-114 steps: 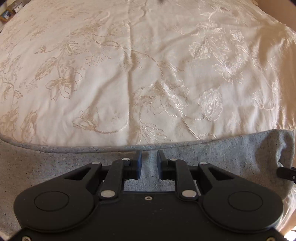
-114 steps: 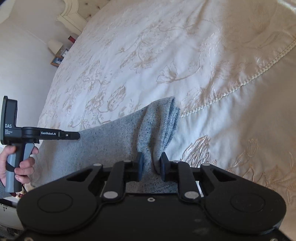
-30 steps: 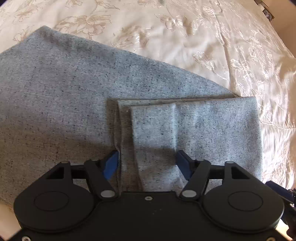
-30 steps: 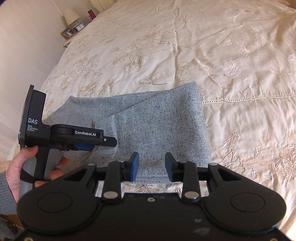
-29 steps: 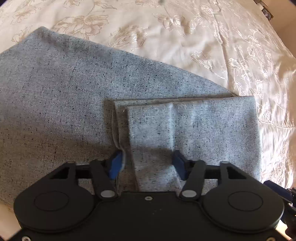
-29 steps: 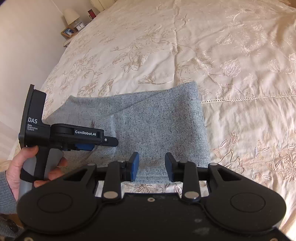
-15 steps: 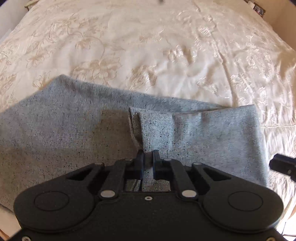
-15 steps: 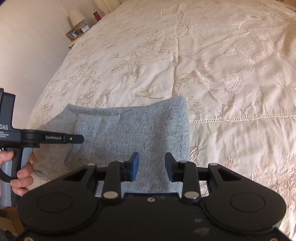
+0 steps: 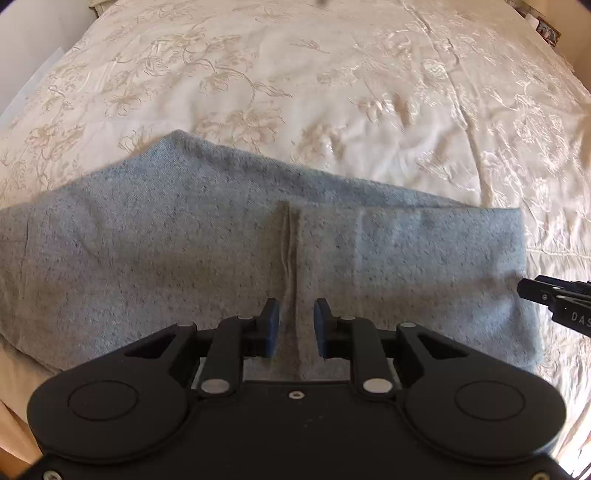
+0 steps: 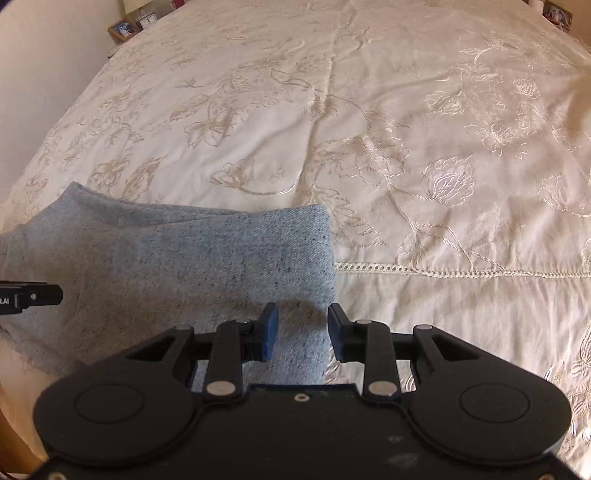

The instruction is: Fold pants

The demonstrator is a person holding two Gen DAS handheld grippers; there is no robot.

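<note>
The grey speckled pants [image 9: 155, 258] lie folded on the cream bed, a leg end doubled back over the wider part; the hem edge [image 9: 290, 251] runs toward me. My left gripper [image 9: 295, 328] is open and empty above that hem edge, jaws either side of it. In the right wrist view the pants [image 10: 221, 266] end in a folded edge at the right. My right gripper [image 10: 303, 332] is open and empty over the near right corner of the fold. Each gripper's tip shows in the other's view: the right gripper at the right edge [image 9: 554, 299], the left gripper at the left edge [image 10: 29, 295].
The embroidered cream bedspread [image 10: 406, 147] covers the whole bed, with a lace seam [image 10: 461, 274] running right from the pants. A bedside table with picture frames and a clock [image 10: 129, 26] stands at the far left. The wall [image 10: 37, 74] runs along the left.
My left gripper went from wide open to shut on the hem edge, then opened again and drew back. My right gripper stayed open and pulled back from the fold.
</note>
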